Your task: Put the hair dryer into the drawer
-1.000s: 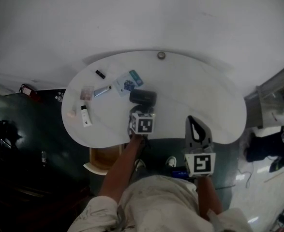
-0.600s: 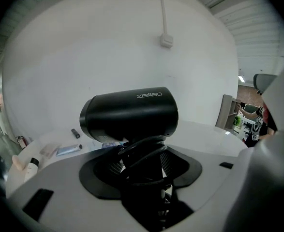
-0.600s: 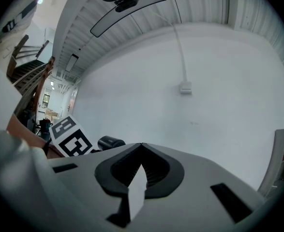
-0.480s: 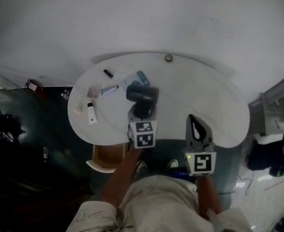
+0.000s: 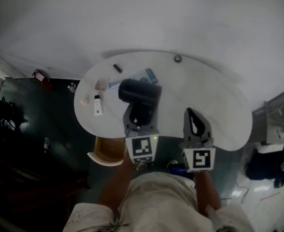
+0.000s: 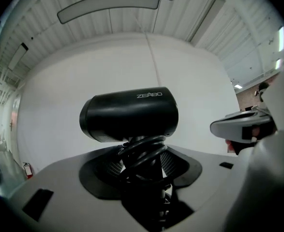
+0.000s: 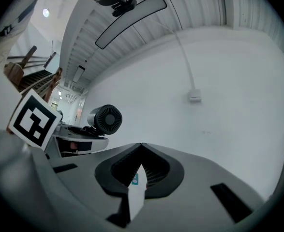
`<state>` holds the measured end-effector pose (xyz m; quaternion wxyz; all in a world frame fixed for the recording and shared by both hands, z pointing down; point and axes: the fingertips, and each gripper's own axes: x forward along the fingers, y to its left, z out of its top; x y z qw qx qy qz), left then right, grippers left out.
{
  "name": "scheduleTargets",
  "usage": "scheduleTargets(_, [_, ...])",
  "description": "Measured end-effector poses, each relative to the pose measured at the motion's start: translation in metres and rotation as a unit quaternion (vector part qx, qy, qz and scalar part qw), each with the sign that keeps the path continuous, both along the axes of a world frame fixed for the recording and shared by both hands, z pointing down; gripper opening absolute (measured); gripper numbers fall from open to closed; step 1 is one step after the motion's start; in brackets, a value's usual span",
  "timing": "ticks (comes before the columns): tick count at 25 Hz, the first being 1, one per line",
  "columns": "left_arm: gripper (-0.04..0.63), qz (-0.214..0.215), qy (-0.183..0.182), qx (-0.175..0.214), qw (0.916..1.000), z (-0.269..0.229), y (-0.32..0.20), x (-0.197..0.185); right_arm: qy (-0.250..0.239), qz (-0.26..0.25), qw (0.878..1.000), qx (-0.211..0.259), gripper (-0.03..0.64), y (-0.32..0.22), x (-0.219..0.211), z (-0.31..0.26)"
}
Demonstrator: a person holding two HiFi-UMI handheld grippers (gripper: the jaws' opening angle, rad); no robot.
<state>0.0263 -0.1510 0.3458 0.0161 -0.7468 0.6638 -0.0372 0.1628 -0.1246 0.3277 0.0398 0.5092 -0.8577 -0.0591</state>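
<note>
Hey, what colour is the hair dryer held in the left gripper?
The barrel-shaped hair dryer is black all over; the left gripper view shows it best.

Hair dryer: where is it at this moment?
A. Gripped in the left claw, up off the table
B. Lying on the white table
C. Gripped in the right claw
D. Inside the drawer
A: the left gripper view shows the left claw closed on the cord-wrapped handle of the black hair dryer, and the head view shows it held above the white table.
</note>
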Motion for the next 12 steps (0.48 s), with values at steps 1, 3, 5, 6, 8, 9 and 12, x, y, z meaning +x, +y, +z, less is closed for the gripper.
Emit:
scheduleTargets(1, [0.244, -0.004, -0.001, 0.016, 0.9999, -0.006, 0.005, -0.002, -0.003, -0.005, 1.0, 0.003, 0.003, -0.001, -0.004, -0.002])
scheduleTargets(3, [0.245, -0.011, -0.004, 0.041, 0.9991, -0.015, 0.016, -0.006, -0.007, -0.013, 1.0, 0.009, 0.003, -0.001, -0.012, -0.004])
scheduleTargets(5, [0.244, -0.018, -0.001, 0.055, 0.9983, -0.019, 0.027, -0.01, -0.014, -0.018, 1.0, 0.012, 0.003, 0.0, -0.018, -0.007])
scheduleTargets(6, [0.244, -0.023, 0.001, 0.058, 0.998, -0.02, 0.032, -0.013, -0.018, -0.021, 1.0, 0.013, 0.003, 0.0, -0.021, -0.009])
scheduleTargets(8, [0.244, -0.034, 0.0, 0.061, 0.9976, -0.02, 0.039, -0.02, -0.024, -0.028, 0.999, 0.013, 0.003, 0.001, -0.027, -0.01])
scheduleTargets(9, [0.245, -0.039, -0.001, 0.061, 0.9974, -0.02, 0.042, -0.023, -0.025, -0.032, 0.999, 0.014, 0.003, 0.001, -0.03, -0.01])
scheduleTargets(12, [0.244, -0.055, 0.001, 0.061, 0.9966, -0.018, 0.048, -0.032, -0.026, -0.048, 0.998, 0.015, 0.003, 0.003, -0.038, -0.009])
